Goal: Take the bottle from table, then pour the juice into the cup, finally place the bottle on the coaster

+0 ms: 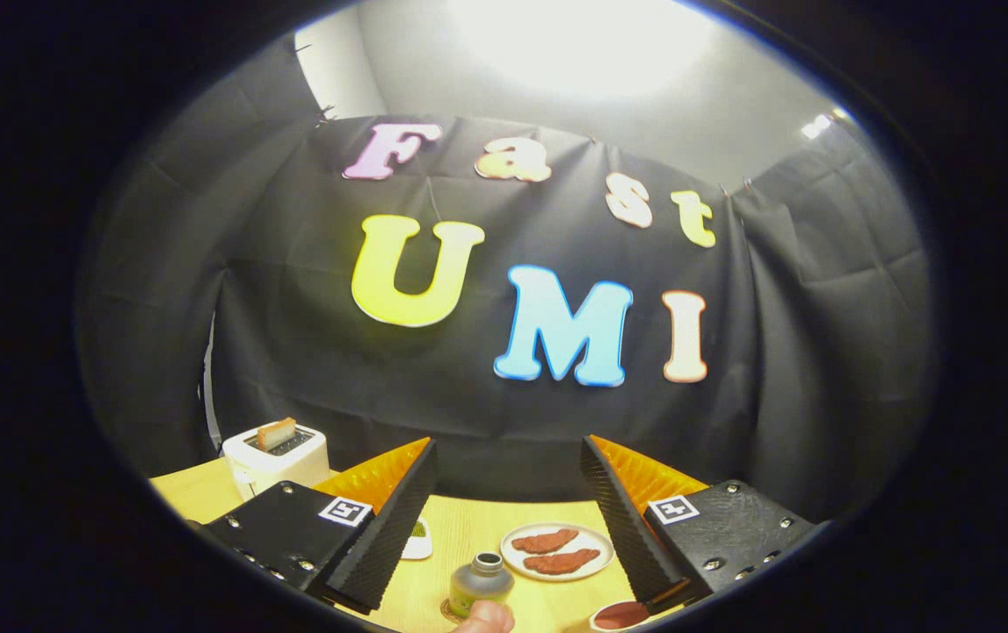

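Note:
My gripper [508,444] is open and held high above the wooden table [460,527], with nothing between its fingers. Well below the gap between them, a small grey bottle [480,580] with a dark open neck stands upright. A brownish round edge, perhaps the coaster [448,608], shows under its base. A person's fingertip [486,619] is at the bottle's near side. Just right of the bottle, by the right finger, a white cup [620,614] holds red juice.
Beyond the bottle is a white plate [587,538] with two red pieces. A small white dish [418,538] with something green lies beside the left finger. A white toaster [275,457] with a slice of toast stands at the table's far left.

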`<state>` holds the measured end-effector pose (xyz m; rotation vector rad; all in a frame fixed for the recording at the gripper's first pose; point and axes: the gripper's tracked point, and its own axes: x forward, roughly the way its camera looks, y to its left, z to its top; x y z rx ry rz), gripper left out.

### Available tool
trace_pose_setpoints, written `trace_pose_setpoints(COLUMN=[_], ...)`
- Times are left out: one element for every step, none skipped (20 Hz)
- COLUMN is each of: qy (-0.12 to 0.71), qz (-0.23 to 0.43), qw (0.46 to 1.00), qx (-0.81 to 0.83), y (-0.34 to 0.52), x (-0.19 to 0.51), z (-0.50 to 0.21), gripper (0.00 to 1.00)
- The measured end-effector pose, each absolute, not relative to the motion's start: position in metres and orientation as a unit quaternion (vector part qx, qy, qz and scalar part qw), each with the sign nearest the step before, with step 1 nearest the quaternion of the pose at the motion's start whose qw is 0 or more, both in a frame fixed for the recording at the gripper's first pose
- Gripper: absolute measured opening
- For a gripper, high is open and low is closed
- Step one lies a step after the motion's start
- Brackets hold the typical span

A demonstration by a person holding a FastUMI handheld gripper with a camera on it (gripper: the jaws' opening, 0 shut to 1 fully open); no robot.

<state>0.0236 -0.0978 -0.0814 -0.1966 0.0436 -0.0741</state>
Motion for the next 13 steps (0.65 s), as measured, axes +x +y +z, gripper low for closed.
trace_pose_setpoints(qy=[0.019, 0.015, 0.013, 0.014, 0.021, 0.024, 0.019, 0.009, 0.005, 0.009, 0.013, 0.020, 0.022], qz=[-0.026, -0.014, -0.002, 0.002, 0.000, -0.002, 0.003, 0.014, 0.021, 0.021, 0.021, 0.021, 0.025], qw=[0.995, 0.997, 0.997, 0.997, 0.997, 0.996, 0.996, 0.997, 0.997, 0.997, 0.997, 0.997, 0.997], qx=[-0.093, -0.081, -0.073, -0.072, -0.080, -0.085, -0.084, -0.079, -0.073, -0.070, -0.070, -0.068, -0.063], y=[-0.089, -0.081, -0.074, -0.072, -0.073, -0.075, -0.072, -0.066, -0.065, -0.070, -0.073, -0.077, -0.078], x=[0.023, 0.021, 0.021, 0.020, 0.018, 0.017, 0.015, 0.015, 0.013, 0.011, 0.009, 0.008, 0.007], z=[-0.065, -0.050, -0.037, -0.026, -0.019, -0.013, -0.008, -0.003, -0.003, -0.008, -0.012, -0.015, -0.016], gripper=[0.99, 0.99, 0.99, 0.99, 0.99, 0.99, 0.99, 0.99, 0.99, 0.99, 0.99, 0.99, 0.99])
